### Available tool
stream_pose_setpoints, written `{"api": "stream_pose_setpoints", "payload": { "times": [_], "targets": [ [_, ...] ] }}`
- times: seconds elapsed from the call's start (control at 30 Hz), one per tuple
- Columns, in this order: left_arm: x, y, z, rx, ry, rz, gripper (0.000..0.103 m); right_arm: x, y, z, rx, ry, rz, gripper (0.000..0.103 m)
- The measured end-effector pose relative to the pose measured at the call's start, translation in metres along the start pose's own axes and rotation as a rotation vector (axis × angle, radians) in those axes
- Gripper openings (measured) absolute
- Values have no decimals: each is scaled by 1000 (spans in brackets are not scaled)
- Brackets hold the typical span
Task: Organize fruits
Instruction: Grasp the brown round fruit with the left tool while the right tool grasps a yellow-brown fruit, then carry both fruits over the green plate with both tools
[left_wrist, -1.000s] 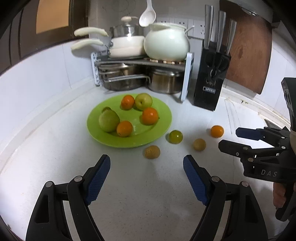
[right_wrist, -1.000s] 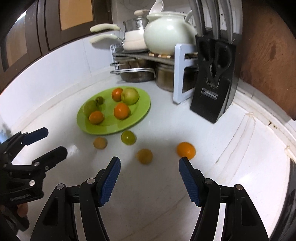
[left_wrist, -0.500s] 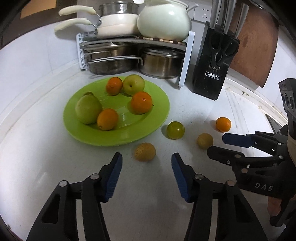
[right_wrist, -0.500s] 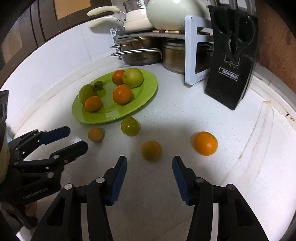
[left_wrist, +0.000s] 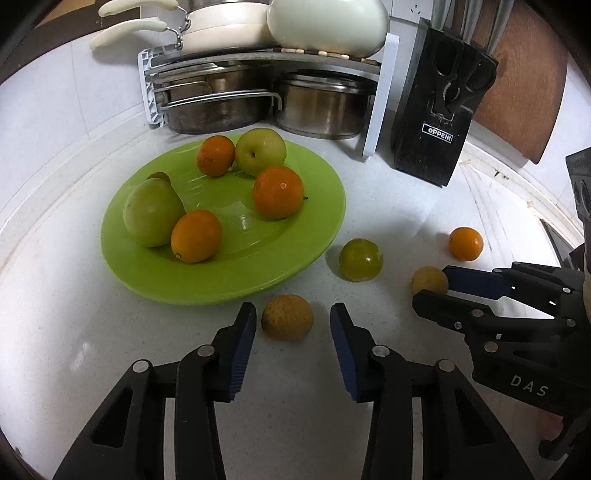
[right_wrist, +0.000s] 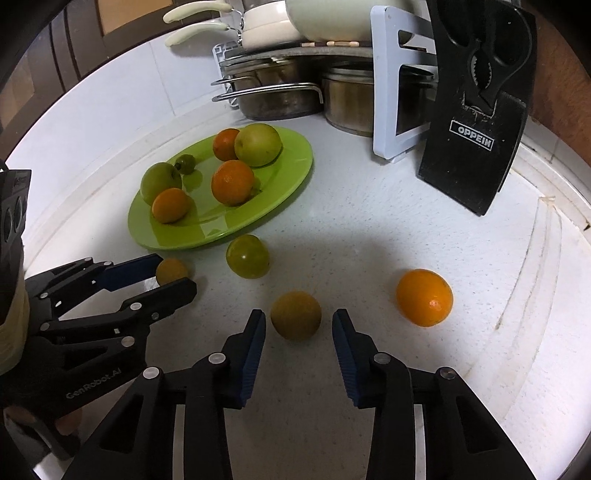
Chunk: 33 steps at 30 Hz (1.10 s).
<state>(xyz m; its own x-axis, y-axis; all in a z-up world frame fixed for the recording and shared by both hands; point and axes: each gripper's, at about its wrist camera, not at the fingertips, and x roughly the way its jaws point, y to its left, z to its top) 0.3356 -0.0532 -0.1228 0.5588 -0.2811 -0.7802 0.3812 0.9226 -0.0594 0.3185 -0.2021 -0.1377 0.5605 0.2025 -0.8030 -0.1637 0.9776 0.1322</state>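
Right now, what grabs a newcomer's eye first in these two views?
The bright green plate heaped with oranges and green fruit, in front of the steel pots. Nearer, each gripper straddles a small yellow-brown fruit on the white counter: the left gripper and the right gripper, jaws closing but with gaps left. A loose orange lies right of them.

Desk (left_wrist: 388, 206): white, faintly speckled, matt, stone-like. Green plate (left_wrist: 207, 284): glossy, glazed look, reflects light. Oranges on plate (left_wrist: 277, 192): pitted skin, slight sheen. Brownish fruit (left_wrist: 287, 316): dull, rough skin. Pots (left_wrist: 321, 107) under rack: brushed metal, smudged. Knife block (left_wrist: 439, 122): black, matt. Left tool (left_wrist: 291, 332): black matt plastic fingers, blue ribbed pads (left_wrist: 242, 350), bare metal rivets. Board (left_wrist: 524, 81) at back: brown wood, unpolished.
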Motion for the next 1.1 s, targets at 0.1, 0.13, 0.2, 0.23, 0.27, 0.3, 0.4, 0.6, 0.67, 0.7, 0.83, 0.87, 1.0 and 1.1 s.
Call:
{"api": "stream_pose_setpoints", "payload": {
  "times": [0.1, 0.13, 0.2, 0.23, 0.27, 0.3, 0.4, 0.6, 0.67, 0.7, 0.83, 0.87, 1.0, 1.1],
  "targets": [
    [4, 0, 0, 2, 10, 2, 35, 1, 0, 1, 0, 2, 0, 35],
    [4, 0, 0, 3, 10, 2, 33, 2, 0, 1, 0, 2, 0, 34],
    [5, 0, 1, 5, 11, 8, 30, 2, 0, 1, -3, 2, -2, 32],
    [5, 0, 1, 6, 11, 7, 29, 2, 1, 1, -5, 1, -3, 30],
    [5, 0, 1, 6, 11, 6, 29, 2, 1, 1, -7, 1, -5, 30],
    [5, 0, 1, 5, 11, 7, 29, 2, 1, 1, -7, 1, -6, 30],
    [5, 0, 1, 6, 9, 8, 29, 2, 1, 1, -6, 1, -5, 30],
    [0, -4, 2, 14, 0, 4, 29, 1, 0, 2, -5, -3, -3, 30],
    [-3, -4, 3, 16, -6, 3, 29, -1, 0, 2, -5, -8, -1, 30],
    [-5, -4, 3, 17, -8, 0, 29, -3, 0, 3, -5, -11, 0, 30],
    [-15, -6, 5, 22, -27, -5, 29, -8, 2, 6, -10, -25, 4, 30],
    [-18, -7, 6, 25, -34, -5, 29, -10, 3, 6, -11, -29, 5, 30],
    [-30, -8, 10, 29, -61, -7, 29, -18, 5, 10, -18, -49, 14, 30],
    [-39, -8, 14, 30, -80, -9, 29, -25, 8, 13, -24, -66, 20, 30]
  ]
}}
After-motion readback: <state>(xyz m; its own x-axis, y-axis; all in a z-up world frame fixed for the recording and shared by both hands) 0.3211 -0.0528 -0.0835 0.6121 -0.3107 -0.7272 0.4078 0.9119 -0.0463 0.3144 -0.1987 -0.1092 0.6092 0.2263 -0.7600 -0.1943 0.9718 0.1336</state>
